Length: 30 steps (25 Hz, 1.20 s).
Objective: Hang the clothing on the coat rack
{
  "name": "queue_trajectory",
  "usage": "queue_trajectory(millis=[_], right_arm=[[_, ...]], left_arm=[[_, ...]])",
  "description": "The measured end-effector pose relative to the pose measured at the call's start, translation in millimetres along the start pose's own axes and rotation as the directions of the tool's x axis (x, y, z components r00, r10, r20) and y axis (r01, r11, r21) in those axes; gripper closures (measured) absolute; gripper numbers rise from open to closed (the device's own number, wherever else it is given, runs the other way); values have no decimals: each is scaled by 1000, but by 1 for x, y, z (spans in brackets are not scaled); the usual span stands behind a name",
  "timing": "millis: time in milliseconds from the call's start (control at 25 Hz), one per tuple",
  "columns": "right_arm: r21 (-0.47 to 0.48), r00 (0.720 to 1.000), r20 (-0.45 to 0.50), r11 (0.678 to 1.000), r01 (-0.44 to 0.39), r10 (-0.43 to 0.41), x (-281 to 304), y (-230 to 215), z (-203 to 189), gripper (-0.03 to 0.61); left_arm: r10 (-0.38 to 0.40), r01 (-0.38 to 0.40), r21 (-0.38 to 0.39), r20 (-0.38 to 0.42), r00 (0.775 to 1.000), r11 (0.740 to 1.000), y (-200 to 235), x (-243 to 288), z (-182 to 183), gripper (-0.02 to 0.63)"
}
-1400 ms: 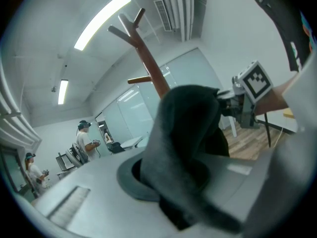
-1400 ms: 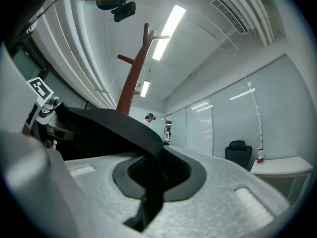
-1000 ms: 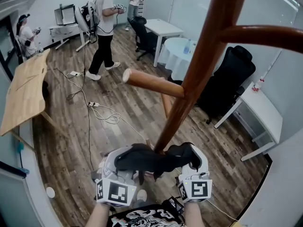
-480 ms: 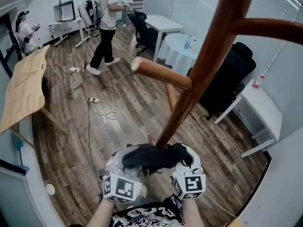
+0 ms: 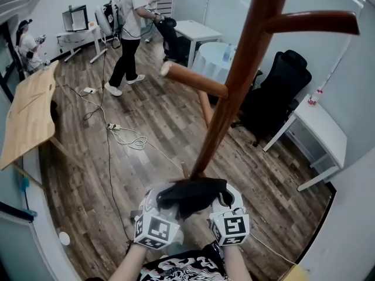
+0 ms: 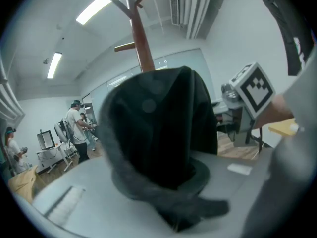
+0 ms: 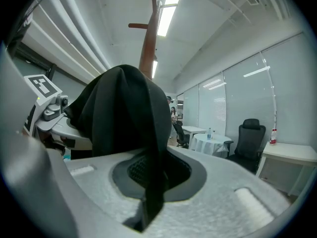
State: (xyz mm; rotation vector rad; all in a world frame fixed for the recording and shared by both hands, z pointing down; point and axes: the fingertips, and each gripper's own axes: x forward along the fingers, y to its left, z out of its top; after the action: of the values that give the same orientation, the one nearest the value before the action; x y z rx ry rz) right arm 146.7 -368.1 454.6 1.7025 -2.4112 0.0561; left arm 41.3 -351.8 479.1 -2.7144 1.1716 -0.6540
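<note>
One black garment sits low beside the single coat rack pole, held by both: the right hand-held gripper clamped on it, the left hand-held gripper pinching it, jaws just opening.

A dark wood-plank floor spread beneath me. On it lay a loose white cable with a power strip. The coat rack, a black office chair and white desks stood on it.
</note>
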Motion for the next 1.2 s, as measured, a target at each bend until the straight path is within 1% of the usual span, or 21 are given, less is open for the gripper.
queue_trajectory(millis=[80,120,200,320,560,760,880,1040,1120,1200], right_arm=[[3,1000,-2,1000,9,-8,-5,1,-2,553],[6,1000,-4,1000,11,-11,-7,1,-3,536],[11,1000,-8,1000,15,-14,-12,2,-5,530],[18,1000,-14,1000,23,-23,-18,1,-7,509],[50,999,-21,998,31,-30,-31,0,-12,497],[54,998,-15,997,60,-59,-46,0,-13,497],[57,996,-5,995,86,-86,-58,0,-15,497],[53,995,1,994,100,-100,-75,3,-16,497],[43,995,1,994,98,-98,-83,9,-18,497],[40,995,2,994,102,-103,-93,15,-19,497]], left_arm=[[-24,24,-18,-11,1000,1000,-7,2,-4,586],[-36,35,-27,-18,999,999,-10,2,-6,557],[-59,58,-40,-29,998,997,-18,2,-9,503],[-95,93,-57,-39,995,994,-29,2,-10,441],[-157,151,-96,-63,986,984,-43,-1,-15,314],[-165,159,-87,-65,984,983,-49,-15,-16,311],[-169,165,-69,-53,984,984,-54,-26,-16,311],[-138,136,-63,-34,990,989,-56,-44,-15,311],[-112,111,-69,-13,994,991,-56,-57,-14,311],[-106,105,-80,-6,994,991,-60,-68,-18,311]])
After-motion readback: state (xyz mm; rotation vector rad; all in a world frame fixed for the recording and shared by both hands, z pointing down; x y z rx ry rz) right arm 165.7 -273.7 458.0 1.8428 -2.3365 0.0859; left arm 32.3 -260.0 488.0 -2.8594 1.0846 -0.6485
